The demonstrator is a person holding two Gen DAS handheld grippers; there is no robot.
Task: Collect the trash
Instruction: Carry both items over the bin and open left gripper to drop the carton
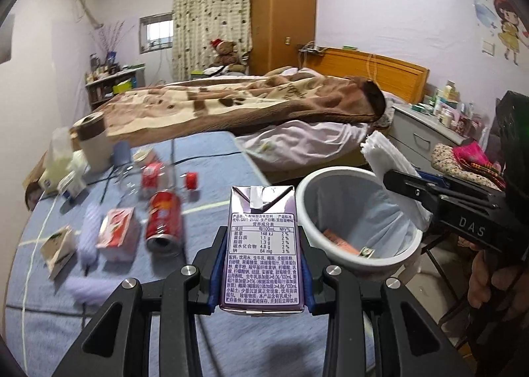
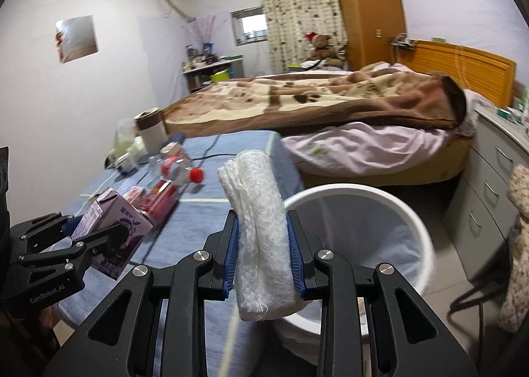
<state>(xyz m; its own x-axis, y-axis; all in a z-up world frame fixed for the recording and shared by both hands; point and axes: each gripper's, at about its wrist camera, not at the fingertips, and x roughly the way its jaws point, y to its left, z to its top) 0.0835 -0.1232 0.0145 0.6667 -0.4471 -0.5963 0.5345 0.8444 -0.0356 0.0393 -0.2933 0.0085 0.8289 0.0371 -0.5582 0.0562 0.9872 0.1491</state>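
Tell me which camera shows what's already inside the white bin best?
The left wrist view: it looks down into the white bin and shows an orange packet on the liner. The right wrist view shows the bin closer, but the white wad in the right tool blocks its bottom.

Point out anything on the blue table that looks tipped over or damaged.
The red can lies on its side, open end toward the camera. Behind it a clear plastic bottle with a red cap also lies flat. Several cartons are scattered around them; no spill shows.

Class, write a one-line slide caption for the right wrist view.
Right gripper holds a white wad beside the bin.
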